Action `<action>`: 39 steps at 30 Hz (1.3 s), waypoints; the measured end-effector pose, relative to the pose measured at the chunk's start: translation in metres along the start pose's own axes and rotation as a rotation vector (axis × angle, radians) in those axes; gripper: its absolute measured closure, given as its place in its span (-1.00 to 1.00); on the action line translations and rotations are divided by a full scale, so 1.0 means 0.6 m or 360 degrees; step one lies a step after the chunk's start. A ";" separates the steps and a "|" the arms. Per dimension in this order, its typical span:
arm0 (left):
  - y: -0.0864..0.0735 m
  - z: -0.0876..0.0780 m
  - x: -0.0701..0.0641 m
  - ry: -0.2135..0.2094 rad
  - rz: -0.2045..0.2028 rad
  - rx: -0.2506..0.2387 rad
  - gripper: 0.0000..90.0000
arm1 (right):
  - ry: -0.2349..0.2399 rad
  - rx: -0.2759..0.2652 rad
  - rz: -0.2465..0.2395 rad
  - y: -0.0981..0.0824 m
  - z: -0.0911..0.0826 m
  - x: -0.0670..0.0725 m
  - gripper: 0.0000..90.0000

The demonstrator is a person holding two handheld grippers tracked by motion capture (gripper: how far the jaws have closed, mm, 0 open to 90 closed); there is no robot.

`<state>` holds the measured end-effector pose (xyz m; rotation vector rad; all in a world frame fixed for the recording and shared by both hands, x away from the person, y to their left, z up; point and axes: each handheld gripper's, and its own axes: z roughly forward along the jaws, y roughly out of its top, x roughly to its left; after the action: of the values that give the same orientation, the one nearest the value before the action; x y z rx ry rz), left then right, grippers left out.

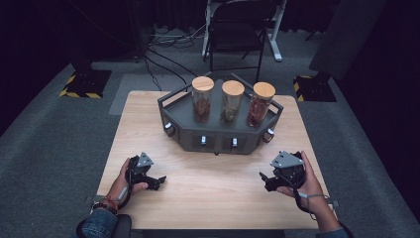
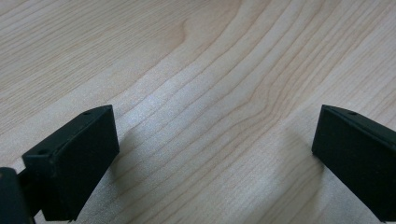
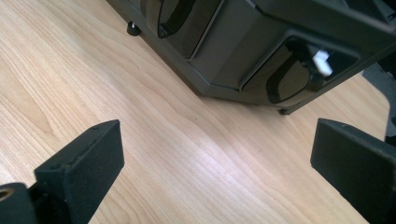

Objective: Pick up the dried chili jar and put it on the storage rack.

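Hiding the jar contents behind glass glare and distance in the high view: reddish in the left jar (image 1: 202,99), darker in the middle jar (image 1: 232,101), reddish in the right jar (image 1: 259,104), nothing clearer than that. Cutting off the rack (image 3: 261,51) at the top of the right gripper view, with just its dark front wall, two recesses and a small white tab (image 3: 322,62) showing. Cropping both forearms at the bottom edge of the high view.

Resting at 7 o'clock on the surface (image 1: 208,198), the left hand-held gripper (image 1: 157,181), jaws spread wide, holding nothing, hovering close over bare wood grain (image 2: 210,107) in its own view. Sitting at 5 o'clock, the right hand-held gripper (image 1: 265,179), jaws likewise spread wide and gripping nothing, pointing toward the rack's front corner at 12 o'clock of its own view, well apart from it. Wrapping each tool, a hand: left hand (image 1: 121,181), right hand (image 1: 309,181).

Standing at 12 o'clock on the surface, the rack (image 1: 218,134), carrying all three jars upright in a row, each capped with a wooden lid (image 1: 233,88). Standing beyond the surface, on the grey floor (image 1: 59,144), a folding chair (image 1: 236,29). Lying between hand-held grippers and rack, nothing but open wood.
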<state>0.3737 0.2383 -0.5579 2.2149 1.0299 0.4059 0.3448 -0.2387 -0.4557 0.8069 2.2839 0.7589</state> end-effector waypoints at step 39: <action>0.000 0.000 0.001 -0.0004 0.0003 0.0001 -1.00 | 0.0096 0.0094 0.0364 -0.183 0.074 -0.005 -0.98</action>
<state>0.3741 0.2384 -0.5580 2.2164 1.0267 0.4037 0.3383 -0.2986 -0.5575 1.1004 2.3013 0.8295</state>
